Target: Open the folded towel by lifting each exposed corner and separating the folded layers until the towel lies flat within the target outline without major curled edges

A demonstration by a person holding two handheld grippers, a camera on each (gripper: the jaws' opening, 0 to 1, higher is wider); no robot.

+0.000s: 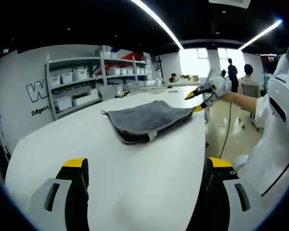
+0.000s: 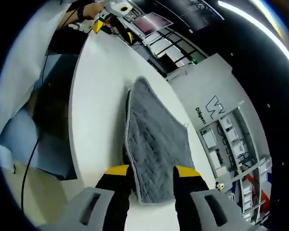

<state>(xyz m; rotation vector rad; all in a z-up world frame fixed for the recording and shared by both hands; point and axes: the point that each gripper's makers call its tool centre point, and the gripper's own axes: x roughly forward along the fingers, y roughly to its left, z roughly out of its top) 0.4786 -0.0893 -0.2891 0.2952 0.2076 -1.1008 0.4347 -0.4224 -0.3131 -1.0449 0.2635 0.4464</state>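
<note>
A grey folded towel (image 1: 147,120) lies on the white table (image 1: 135,187), a small white tag at its near edge. My left gripper (image 1: 148,166) is open, its yellow-tipped jaws wide apart and well short of the towel. My right gripper (image 1: 194,102), held by a gloved hand, is at the towel's right corner with its jaws apart. In the right gripper view the towel (image 2: 156,139) stretches away between the open jaws of my right gripper (image 2: 151,171), its near edge lying in their gap. The left gripper (image 2: 113,30) shows far off beyond the table (image 2: 96,96).
Shelves with white bins (image 1: 77,82) stand along the wall behind the table. The table's edge (image 1: 204,144) runs close past the towel's right corner, with floor and a cable beyond. People (image 1: 233,70) stand far back. A white sleeve (image 1: 279,106) is at right.
</note>
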